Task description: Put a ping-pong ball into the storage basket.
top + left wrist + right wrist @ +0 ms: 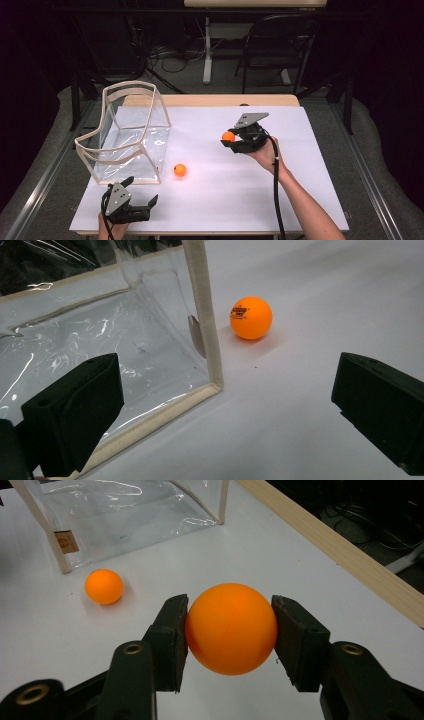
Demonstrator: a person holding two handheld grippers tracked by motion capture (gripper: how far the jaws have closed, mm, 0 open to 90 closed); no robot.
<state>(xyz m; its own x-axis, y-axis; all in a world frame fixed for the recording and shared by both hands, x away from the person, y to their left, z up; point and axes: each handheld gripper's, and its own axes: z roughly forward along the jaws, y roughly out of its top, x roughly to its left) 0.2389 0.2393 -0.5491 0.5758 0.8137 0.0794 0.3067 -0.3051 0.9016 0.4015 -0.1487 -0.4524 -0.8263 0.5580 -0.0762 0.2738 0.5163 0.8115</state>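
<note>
1. White table top point(300, 175): carries everything listed here; a wooden edge strip point(345, 550) borders its far side.
2. Clear bag point(131, 135): transparent plastic with cream fabric trim, standing open-topped at the left of the table; a near corner post point(206, 315) of it lies between the left gripper's jaws in the left gripper view.
3. Right gripper point(235, 138): held above the table right of centre, jaws pointing towards the bag. Its two black pads point(172, 640) press on opposite sides of the held orange ball point(231, 628), which sits squarely between them at the tips and is lifted clear of the table.
4. Left gripper point(145, 196): low at the near left edge, just in front of the bag; jaws spread wide, nothing between the pads.
5. Loose orange ball point(180, 170): resting on the table just beside the bag's near right corner, ahead of the left gripper's open jaws and well apart from the held ball; black print shows on it point(251, 317).
</note>
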